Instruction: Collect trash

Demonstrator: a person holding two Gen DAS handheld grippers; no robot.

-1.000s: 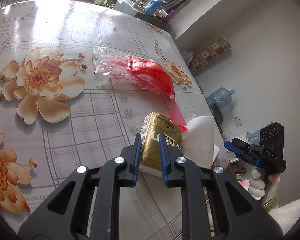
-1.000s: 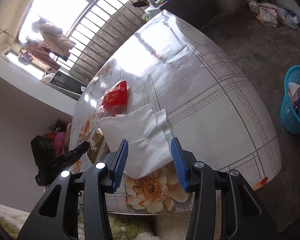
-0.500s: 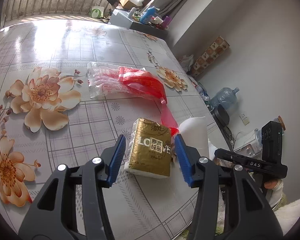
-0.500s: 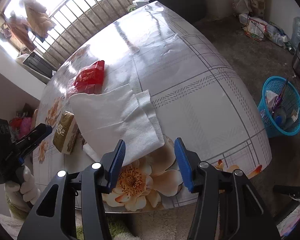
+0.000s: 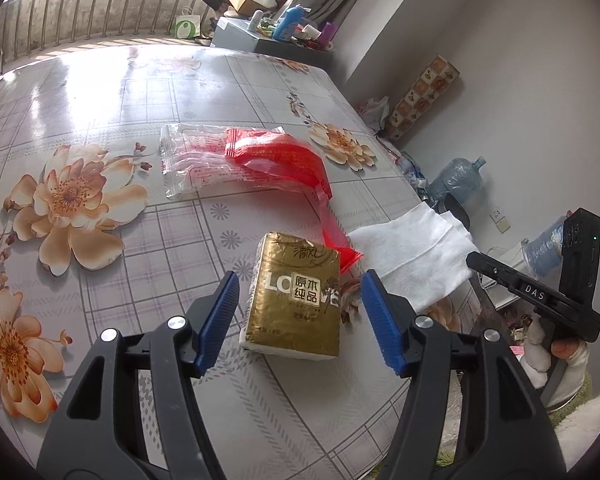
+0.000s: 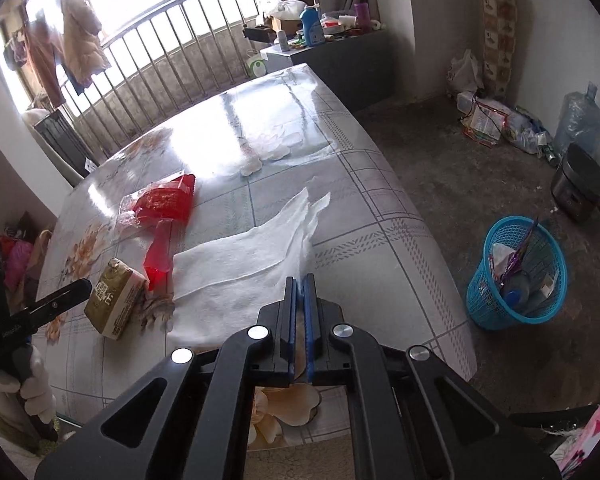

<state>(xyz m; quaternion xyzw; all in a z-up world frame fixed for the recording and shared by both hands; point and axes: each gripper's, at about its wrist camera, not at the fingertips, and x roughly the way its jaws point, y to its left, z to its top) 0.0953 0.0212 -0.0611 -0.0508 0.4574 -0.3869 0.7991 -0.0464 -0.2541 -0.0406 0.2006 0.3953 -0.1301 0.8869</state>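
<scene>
Since a moment ago your left tool has let go of the gold tissue pack, and your right tool has snapped shut on the white paper towel.

On the left of the counter, the clear wrapper lies flat with the red wrapper overlapping its right end. Both are loose trash waiting their turn, well ahead of your left tool. Nearer you, the tissue pack sits flat on the counter between the blue pads, which stand off its sides, touching nothing, and the jaws are opening further. That reads as a release rather than a pickup, perhaps because the pack is not rubbish.

To the right, the paper towel drapes over the counter's edge, so its near border hangs free for pinching. Your right tool has that border clamped between fully closed jaws, with the rest of the sheet trailing across the counter. On the floor at the far right stands the blue basket, already holding scraps, the likely place for the towel.
</scene>
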